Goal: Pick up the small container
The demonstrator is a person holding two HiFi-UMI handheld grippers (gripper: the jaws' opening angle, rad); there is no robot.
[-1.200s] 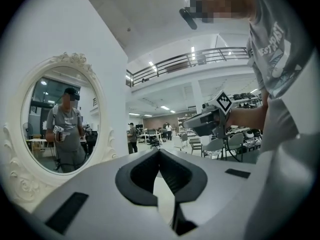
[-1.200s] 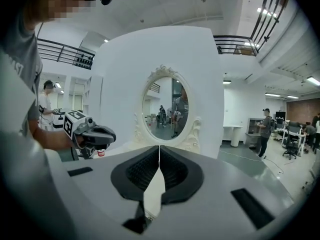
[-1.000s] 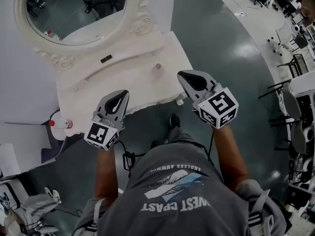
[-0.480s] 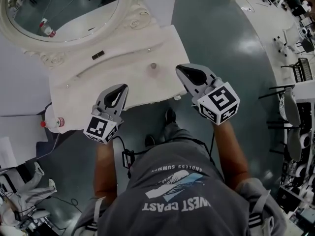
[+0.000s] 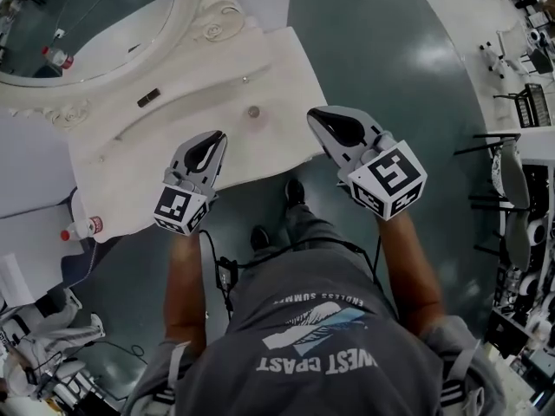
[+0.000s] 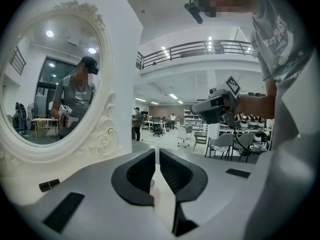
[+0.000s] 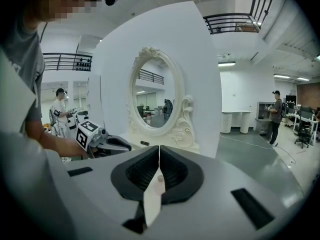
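A small container [image 5: 253, 111], a round, pale pot seen from above as a disc with a greyish top, stands alone on the matte white bench [image 5: 165, 146], roughly midway along its front half. It touches nothing. The left gripper [image 5: 220, 137] is aimed at it from the near left and the right gripper [image 5: 316, 114] from the near right. The pot lies ahead of and between the two tips, somewhat closer to the left one.

Both tools are smooth grey plastic shells with black ribbed pads, and each carries a cube printed with black-and-white square markers. In the left gripper view the fingers [image 6: 142, 171] are clenched together and empty. In the right gripper view the fingers [image 7: 172, 171] likewise meet at their tips with nothing grasped, and the pot [image 7: 160, 178] shows as a faint bump through the narrow wedge below the tips.

Behind the pot a curved ledge rises to an oval mirror [image 5: 208, 20] in a cream frame carved with scrolls and rosettes. A small dark rectangular tag [image 5: 148, 98] lies on that ledge. A clear bottle with a red cap [image 5: 82, 229] sits beside the bench's left end, and a glossy grey-green floor [image 5: 390, 50] spreads to the right.
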